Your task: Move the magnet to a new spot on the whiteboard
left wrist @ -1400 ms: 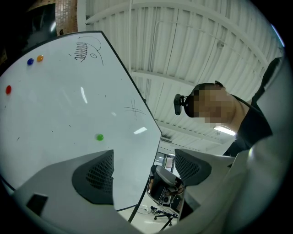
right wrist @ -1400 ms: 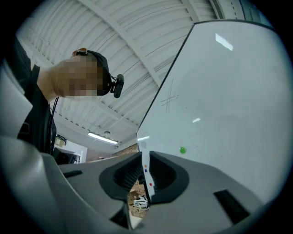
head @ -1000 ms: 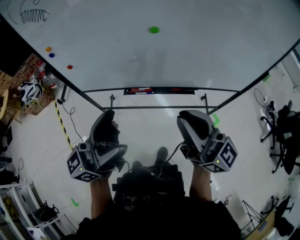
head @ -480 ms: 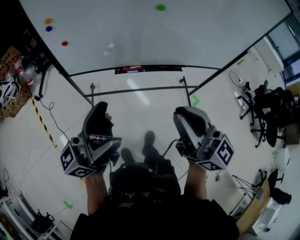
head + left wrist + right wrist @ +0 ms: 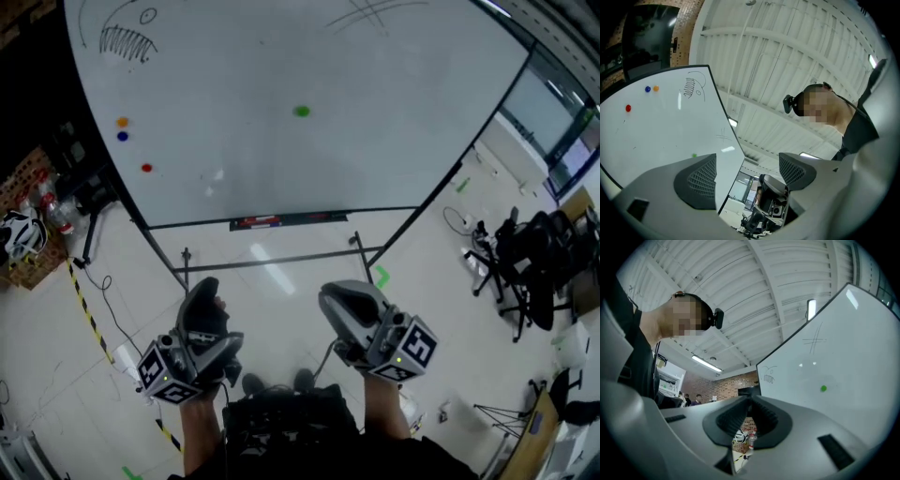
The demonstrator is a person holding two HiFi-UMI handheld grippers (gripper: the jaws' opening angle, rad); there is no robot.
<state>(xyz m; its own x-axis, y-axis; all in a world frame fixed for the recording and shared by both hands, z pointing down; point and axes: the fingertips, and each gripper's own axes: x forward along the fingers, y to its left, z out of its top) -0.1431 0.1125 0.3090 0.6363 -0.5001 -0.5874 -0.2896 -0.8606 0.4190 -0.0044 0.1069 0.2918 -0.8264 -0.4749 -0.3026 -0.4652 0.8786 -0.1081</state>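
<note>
Whiteboard [image 5: 375, 169] shows toothy doodle [image 5: 125, 41] and green magnet [image 5: 301, 112].

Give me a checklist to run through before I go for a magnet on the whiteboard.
1. Magnets on the whiteboard: ok; green magnet, orange magnet, blue magnet, red magnet.
2. Is the left tool open and empty: ok.
3. Is the right tool open: not ok; jaws together, nothing held.
4. Tools near the board: not ok; both well short.
5. Bare board for a new spot: ok.
</note>
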